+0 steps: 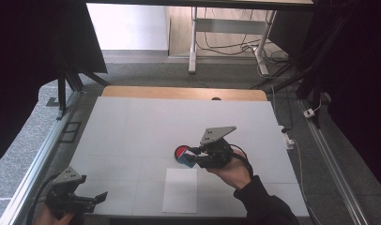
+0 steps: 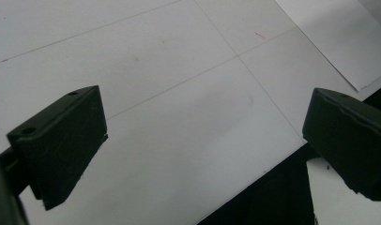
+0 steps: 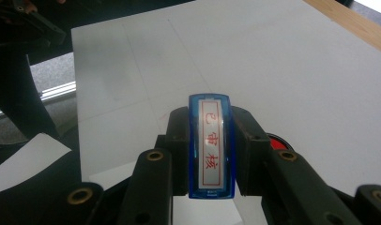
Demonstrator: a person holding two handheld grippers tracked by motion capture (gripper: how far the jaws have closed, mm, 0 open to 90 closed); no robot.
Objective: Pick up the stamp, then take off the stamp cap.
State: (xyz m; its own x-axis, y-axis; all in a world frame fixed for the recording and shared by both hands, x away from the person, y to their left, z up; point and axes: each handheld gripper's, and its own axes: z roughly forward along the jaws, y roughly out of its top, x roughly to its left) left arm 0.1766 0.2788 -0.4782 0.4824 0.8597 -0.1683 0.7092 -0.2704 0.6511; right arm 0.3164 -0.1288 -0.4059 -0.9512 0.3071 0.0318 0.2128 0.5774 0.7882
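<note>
A blue stamp (image 1: 186, 160) with a white label and red characters (image 3: 211, 145) is clamped upright between the jaws of my right gripper (image 1: 194, 157) (image 3: 211, 123), just above the table's middle. A round red ink pad (image 1: 180, 151) (image 3: 276, 141) lies right beside the stamp, partly hidden behind a jaw. A white sheet of paper (image 1: 180, 190) lies just in front of them, near the front edge. My left gripper (image 1: 100, 197) (image 2: 202, 136) hovers low at the front left corner, jaws wide apart with nothing between them.
The white tabletop (image 1: 132, 126) has a wooden strip (image 1: 179, 92) along its far edge. Metal rails (image 1: 38, 159) run down both sides. A desk frame with cables (image 1: 226, 42) stands on the floor beyond. The paper's corner (image 2: 339, 37) reaches the left gripper view's top right.
</note>
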